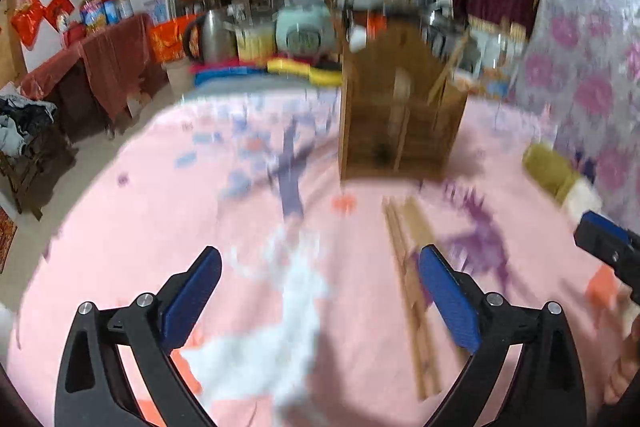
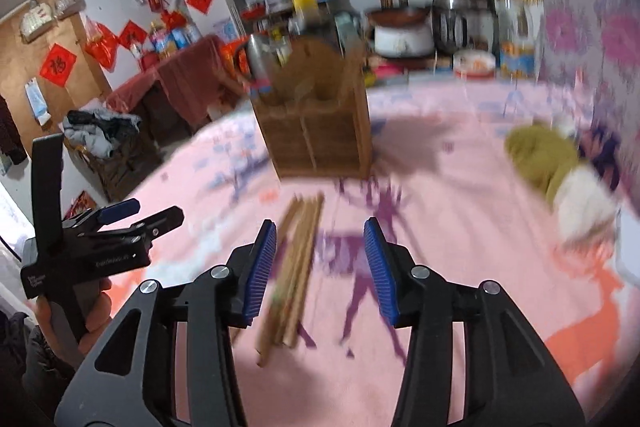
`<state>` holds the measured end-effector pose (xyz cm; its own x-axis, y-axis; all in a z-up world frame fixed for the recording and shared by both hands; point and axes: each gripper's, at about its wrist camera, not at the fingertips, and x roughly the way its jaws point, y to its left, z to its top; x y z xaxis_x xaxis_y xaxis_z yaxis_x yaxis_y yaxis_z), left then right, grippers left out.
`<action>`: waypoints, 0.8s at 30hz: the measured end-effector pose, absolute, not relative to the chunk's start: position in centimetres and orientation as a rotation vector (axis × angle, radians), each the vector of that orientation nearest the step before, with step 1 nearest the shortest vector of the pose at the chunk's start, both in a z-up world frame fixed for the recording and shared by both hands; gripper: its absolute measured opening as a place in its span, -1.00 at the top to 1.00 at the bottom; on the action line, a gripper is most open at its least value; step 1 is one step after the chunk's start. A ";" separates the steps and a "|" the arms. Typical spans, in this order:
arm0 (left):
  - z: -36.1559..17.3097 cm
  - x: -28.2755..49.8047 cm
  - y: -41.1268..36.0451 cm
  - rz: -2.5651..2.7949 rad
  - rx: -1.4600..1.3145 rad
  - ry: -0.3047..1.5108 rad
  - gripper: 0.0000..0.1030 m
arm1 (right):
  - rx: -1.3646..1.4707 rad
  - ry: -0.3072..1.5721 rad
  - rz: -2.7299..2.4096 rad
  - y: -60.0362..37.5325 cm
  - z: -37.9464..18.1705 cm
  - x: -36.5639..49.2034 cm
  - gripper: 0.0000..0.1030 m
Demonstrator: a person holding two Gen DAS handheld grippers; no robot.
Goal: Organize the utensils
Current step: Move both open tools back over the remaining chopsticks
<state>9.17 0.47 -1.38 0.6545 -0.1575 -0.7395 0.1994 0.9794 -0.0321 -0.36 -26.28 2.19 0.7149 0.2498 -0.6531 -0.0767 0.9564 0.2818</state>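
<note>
On pink patterned cloth (image 2: pixel 460 367), slim wooden chopsticks (image 2: pixel 296 267), slatted wooden holder (image 2: pixel 320 139)

Home: rice cooker (image 2: pixel 404 35), kettle (image 1: pixel 210 35), red decorations (image 2: pixel 58 65).

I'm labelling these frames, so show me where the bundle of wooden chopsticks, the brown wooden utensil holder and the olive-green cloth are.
Bundle of wooden chopsticks (image 2: pixel 294 279): right wrist view, mid-length.
Brown wooden utensil holder (image 2: pixel 320 143): right wrist view, front panel.
Olive-green cloth (image 2: pixel 544 157): right wrist view, middle.

Left gripper (image 1: pixel 320 291): black frame, 2 blue ribbed pads, silver screws. Right gripper (image 2: pixel 320 267): same build. Dark sleeve (image 2: pixel 24 355), lower left of right wrist view.
</note>
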 end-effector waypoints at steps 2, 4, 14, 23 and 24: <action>-3.6 9.7 0.2 -0.215 0.085 0.924 -0.89 | 0.260 0.836 0.167 -26.6 -0.3 0.6 0.10; -4.5 10.0 0.0 -0.243 0.076 0.958 -0.89 | 0.305 0.896 0.168 -27.4 -1.7 1.3 0.08; -6.0 9.1 -2.4 -0.306 0.176 0.990 -0.89 | 0.354 0.916 0.164 -28.3 -2.4 1.0 0.03; -7.4 9.4 -3.8 -0.337 0.222 1.035 -0.89 | 0.356 0.920 0.149 -28.3 -2.5 1.2 -0.15; -7.5 9.4 -3.9 -0.338 0.228 1.038 -0.89 | 0.358 0.920 0.147 -28.3 -2.5 1.2 -0.15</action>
<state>9.40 -3.94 -7.52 0.4635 -0.1656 -0.8705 0.3786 0.9252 0.0256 1.18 -28.31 -2.54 0.6005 0.2753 -0.7508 0.0276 0.9312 0.3635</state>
